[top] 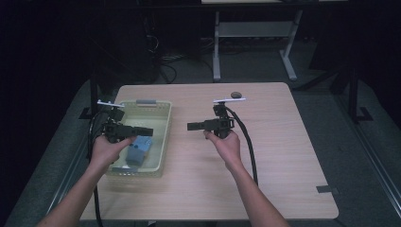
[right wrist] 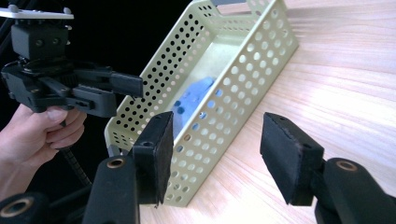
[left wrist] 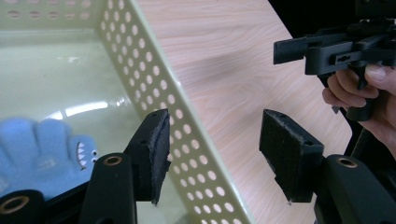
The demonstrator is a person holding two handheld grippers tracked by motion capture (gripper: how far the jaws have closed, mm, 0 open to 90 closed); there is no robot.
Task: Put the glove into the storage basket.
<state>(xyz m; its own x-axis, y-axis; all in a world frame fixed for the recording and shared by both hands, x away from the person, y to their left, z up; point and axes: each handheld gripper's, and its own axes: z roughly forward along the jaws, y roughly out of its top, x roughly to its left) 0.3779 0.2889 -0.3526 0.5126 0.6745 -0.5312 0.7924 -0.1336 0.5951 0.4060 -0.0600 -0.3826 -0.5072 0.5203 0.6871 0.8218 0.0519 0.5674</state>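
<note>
A pale green perforated basket (top: pixel 165 137) stands on the left half of the wooden table (top: pixel 274 142). A blue plush toy (top: pixel 139 149) with a toothy face lies in its near end, also visible as the blue toy (left wrist: pixel 42 154) and through the holes as the blue toy (right wrist: pixel 191 100). My left gripper (top: pixel 150 132) hovers over the basket pointing right, open and holding nothing; its jaws (left wrist: pixel 212 154) straddle the basket wall (left wrist: pixel 154 79). My right gripper (top: pixel 189 126) hangs over the table just right of the basket, pointing left, open and holding nothing (right wrist: pixel 215 154), facing the basket side (right wrist: pixel 243 84).
A small dark round object (top: pixel 235 94) lies at the table's far edge. A strip of grey tape (top: pixel 326 189) sits near the front right corner. Bare wood stretches right of the basket. Behind the table is a dark floor with cables and a white desk frame (top: pixel 216 52).
</note>
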